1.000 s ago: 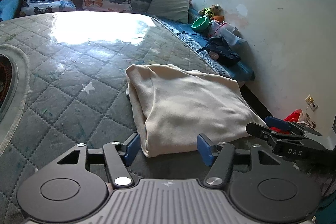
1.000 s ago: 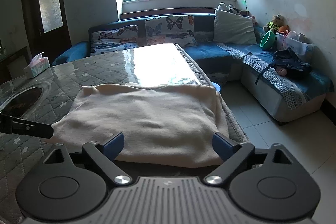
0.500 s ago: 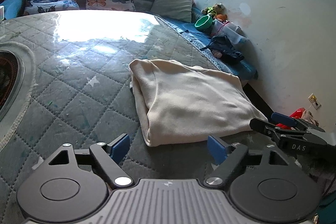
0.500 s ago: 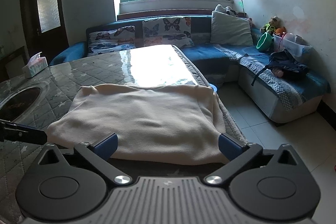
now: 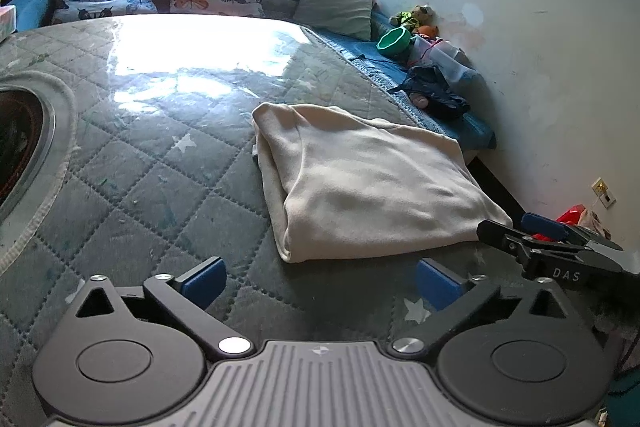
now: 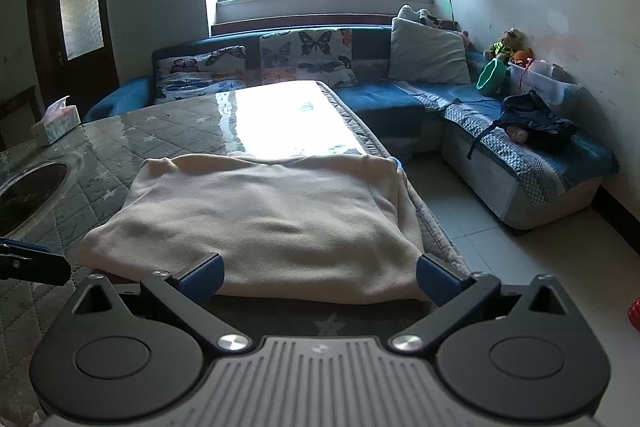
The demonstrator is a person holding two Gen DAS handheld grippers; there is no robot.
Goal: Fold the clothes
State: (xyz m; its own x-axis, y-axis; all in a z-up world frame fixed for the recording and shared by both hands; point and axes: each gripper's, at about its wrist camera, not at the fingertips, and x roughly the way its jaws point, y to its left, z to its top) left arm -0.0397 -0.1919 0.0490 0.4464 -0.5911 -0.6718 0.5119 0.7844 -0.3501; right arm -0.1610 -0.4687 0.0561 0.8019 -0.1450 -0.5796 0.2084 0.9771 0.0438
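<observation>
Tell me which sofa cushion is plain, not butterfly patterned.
The grey cushion at the sofa's corner; the two cushions beside it carry butterfly prints.

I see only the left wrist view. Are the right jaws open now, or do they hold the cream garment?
Observer: Open, and they have just been opening. The right gripper has the cream garment's near edge between its jaws, not pressed.
Operator: Does the garment hang over the table side?
Observer: No. Its right edge stays on the table, close to the edge.
Operator: What is past the table, at the far left?
Observer: A dark door with a frosted glass pane.
</observation>
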